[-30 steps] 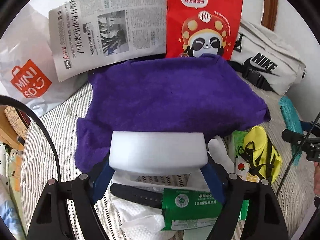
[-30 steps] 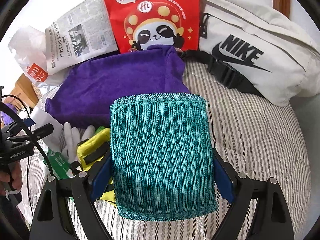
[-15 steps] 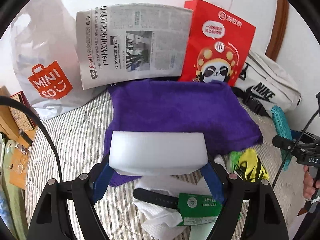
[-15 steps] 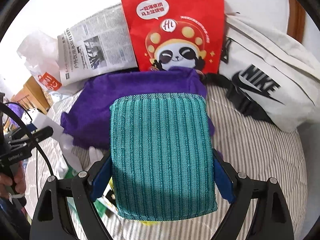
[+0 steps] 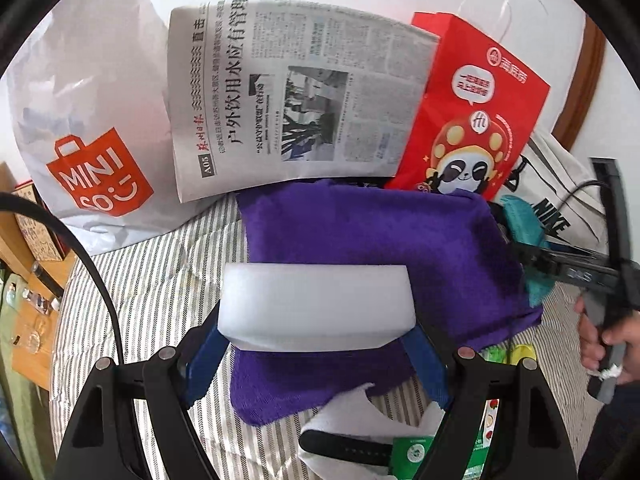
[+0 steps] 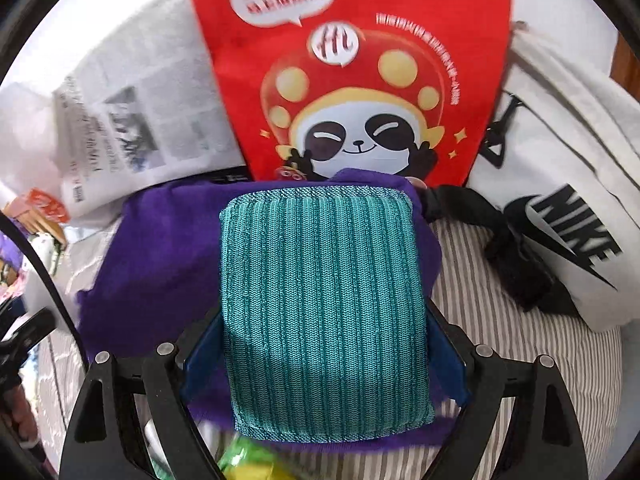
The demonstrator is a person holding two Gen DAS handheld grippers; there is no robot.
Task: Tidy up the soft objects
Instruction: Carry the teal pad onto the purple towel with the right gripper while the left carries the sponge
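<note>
Left wrist view: left gripper (image 5: 316,344) clamps a white sponge (image 5: 316,304), now higher over the purple towel (image 5: 372,240); right gripper (image 6: 324,360), nearer the red bag (image 6: 352,72), clamps a teal sponge (image 6: 324,308). Both look mid-carry.

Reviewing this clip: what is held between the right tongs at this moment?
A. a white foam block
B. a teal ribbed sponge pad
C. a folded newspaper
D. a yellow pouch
B: in the right wrist view the right tongs grip a teal ribbed sponge pad by its sides, above the purple towel.
</note>
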